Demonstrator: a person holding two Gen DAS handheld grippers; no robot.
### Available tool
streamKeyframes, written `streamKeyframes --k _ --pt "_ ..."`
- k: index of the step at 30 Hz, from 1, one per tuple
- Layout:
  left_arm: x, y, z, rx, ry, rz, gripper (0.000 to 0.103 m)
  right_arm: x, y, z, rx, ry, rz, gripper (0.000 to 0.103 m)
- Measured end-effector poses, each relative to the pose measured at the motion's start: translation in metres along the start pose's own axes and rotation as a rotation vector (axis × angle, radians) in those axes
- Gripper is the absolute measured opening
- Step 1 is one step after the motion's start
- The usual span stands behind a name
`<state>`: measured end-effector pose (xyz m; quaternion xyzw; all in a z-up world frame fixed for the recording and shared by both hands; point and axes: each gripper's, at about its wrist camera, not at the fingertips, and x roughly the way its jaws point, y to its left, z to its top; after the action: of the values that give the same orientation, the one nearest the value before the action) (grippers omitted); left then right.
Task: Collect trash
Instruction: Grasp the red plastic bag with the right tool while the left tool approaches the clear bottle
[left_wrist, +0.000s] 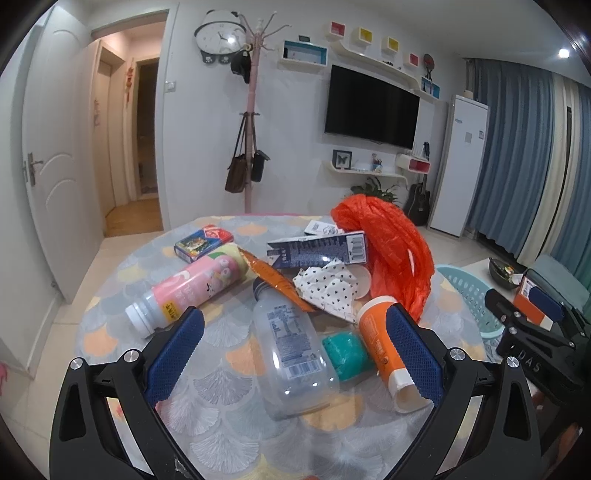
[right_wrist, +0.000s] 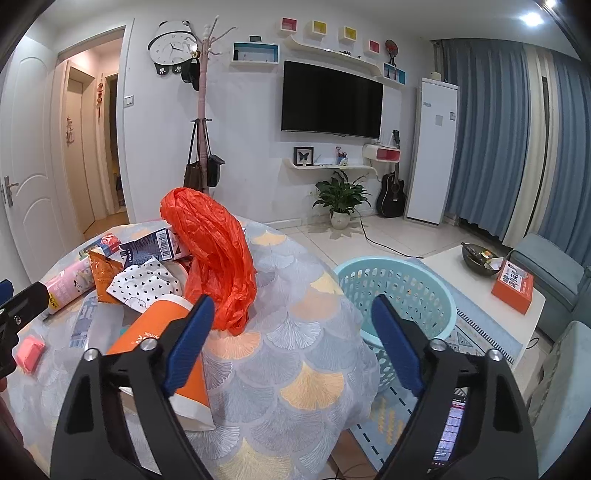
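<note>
The trash is still spread on the round table with the fan-pattern cloth (left_wrist: 229, 373). The left gripper (left_wrist: 293, 354) is held apart around the clear plastic bottle (left_wrist: 291, 354), not pressed on it. The right gripper (right_wrist: 291, 347) is apart and empty, near the orange paper cup (right_wrist: 162, 343). Next, a closing on the bottle is judged needed, then carrying to the light blue plastic basket (right_wrist: 399, 291) beside the table.

Dim, bluish – ceiling lamps glare – fisheye-warped edges.

Orange plastic bag (left_wrist: 391, 251), pink-labelled bottle (left_wrist: 192, 288), black-hearted white paper (left_wrist: 328, 288), pale-blue basket (right_wrist: 402, 291), fan-patterned desk cloth (right_wrist: 295, 354).
</note>
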<state>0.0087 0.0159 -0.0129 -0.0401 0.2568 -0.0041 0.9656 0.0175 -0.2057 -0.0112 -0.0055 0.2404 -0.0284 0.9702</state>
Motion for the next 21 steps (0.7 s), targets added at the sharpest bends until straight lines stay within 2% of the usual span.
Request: streamKeyframes --k 5,7,10,15,18,21 --pt "0.007 0.018 0.000 -0.038 0.042 -0.009 0.096 0.011 0.000 0.002 -0.017 0.012 0.023 0.061" --pt "0.014 0.026 0.002 -0.057 0.073 -0.025 0.096 0.017 -0.001 0.005 -0.018 0.020 0.039 0.059" --pt "0.032 0.033 0.004 -0.089 0.148 -0.079 0.096 0.030 0.000 0.013 -0.031 0.029 0.084 0.059" --pt "0.072 0.033 0.002 -0.134 0.286 -0.119 0.090 0.064 0.012 0.033 -0.084 0.056 0.167 0.059" --pt "0.088 0.029 -0.001 -0.144 0.335 -0.097 0.088 0.086 0.020 0.043 -0.101 0.096 0.228 0.075" --pt "0.102 0.030 -0.003 -0.167 0.381 -0.088 0.079 0.107 0.026 0.048 -0.115 0.134 0.268 0.077"
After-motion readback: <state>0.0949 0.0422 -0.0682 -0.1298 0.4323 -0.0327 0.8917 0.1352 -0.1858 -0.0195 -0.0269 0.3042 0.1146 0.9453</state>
